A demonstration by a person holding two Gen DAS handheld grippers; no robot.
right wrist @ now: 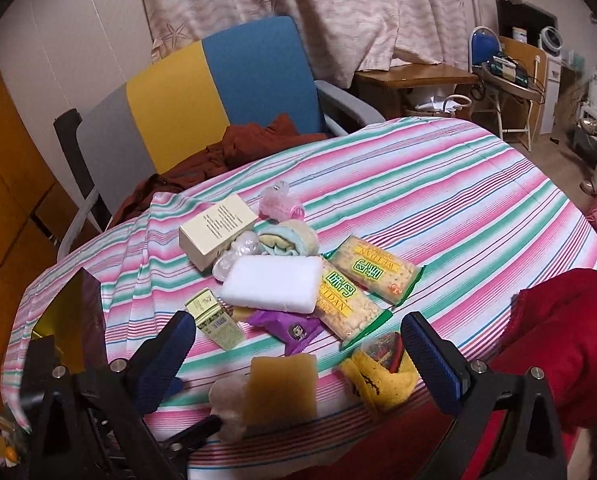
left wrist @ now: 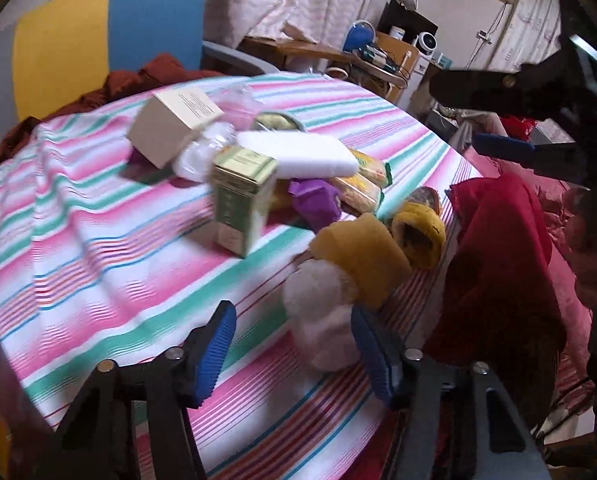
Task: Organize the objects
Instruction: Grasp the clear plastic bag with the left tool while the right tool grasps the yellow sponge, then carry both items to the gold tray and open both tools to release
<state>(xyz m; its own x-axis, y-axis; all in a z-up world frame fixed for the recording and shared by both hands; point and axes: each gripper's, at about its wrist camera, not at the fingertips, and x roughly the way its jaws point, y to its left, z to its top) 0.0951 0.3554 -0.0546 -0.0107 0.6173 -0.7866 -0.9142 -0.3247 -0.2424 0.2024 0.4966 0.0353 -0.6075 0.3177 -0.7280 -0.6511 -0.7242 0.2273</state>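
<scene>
- Objects for sorting sit jumbled on the striped tablecloth (right wrist: 438, 200), bunched toward my near edge at about six o'clock of the round table, probably dumped there together and not yet arranged.
- White foam block (right wrist: 272, 284) lies on top of the heap, tilted across a purple packet (right wrist: 290, 330) and one of two cracker packs (right wrist: 346, 312), so what is beneath it is partly hidden from me.
- Beige carton (right wrist: 214, 232) rests at ten o'clock of the foam; the green box (right wrist: 214, 322) stands tipped at eight o'clock.
- Yellow-and-white plush piece (left wrist: 338, 280) sits at the table's edge; my left gripper (left wrist: 294, 352) has its jaws spread around its white end, touching nothing that I can confirm, and blur smears the contact.
- My right gripper (right wrist: 298, 360) hangs released above the same plush, jaws wide.
- Small yellow pouch (right wrist: 378, 376) beside it holds something colourful I cannot identify.
</scene>
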